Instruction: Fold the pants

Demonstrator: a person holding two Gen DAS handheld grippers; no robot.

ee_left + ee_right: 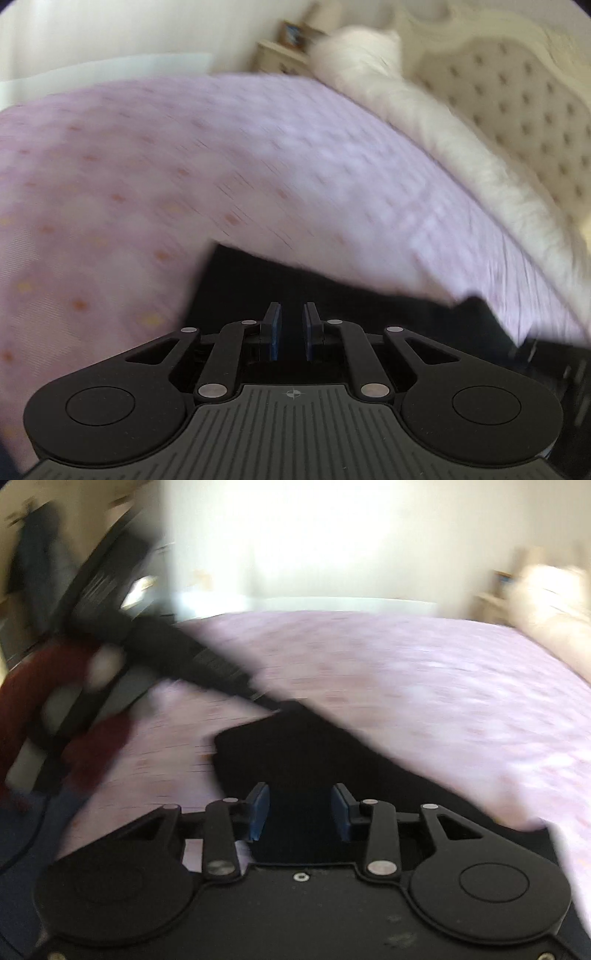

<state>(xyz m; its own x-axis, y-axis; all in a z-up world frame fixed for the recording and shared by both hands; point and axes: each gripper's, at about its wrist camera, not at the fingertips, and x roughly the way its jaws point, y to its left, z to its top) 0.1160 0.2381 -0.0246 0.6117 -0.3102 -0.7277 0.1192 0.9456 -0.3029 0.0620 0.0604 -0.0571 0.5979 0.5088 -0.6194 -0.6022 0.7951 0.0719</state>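
One pair of black pants (314, 753) lies on the bed, spread straight ahead of and under both tongs. Left tongs (292, 330): pads nearly together with a thin gap, dark cloth right in front and below; can't tell if any cloth is pinched, frames blurred. Right tongs (300, 812): pads clearly apart, black cloth showing between them, pads not pressing it. In the right wrist view the pants run up-left from the tongs toward the other gripper, held by a person in a dark red sleeve (99, 749). Lilac dotted bedspread (258, 147) surrounds the pants, ahead and to both sides. White pillows (424, 118) and tufted headboard (517, 103) sit far right of the left tongs.
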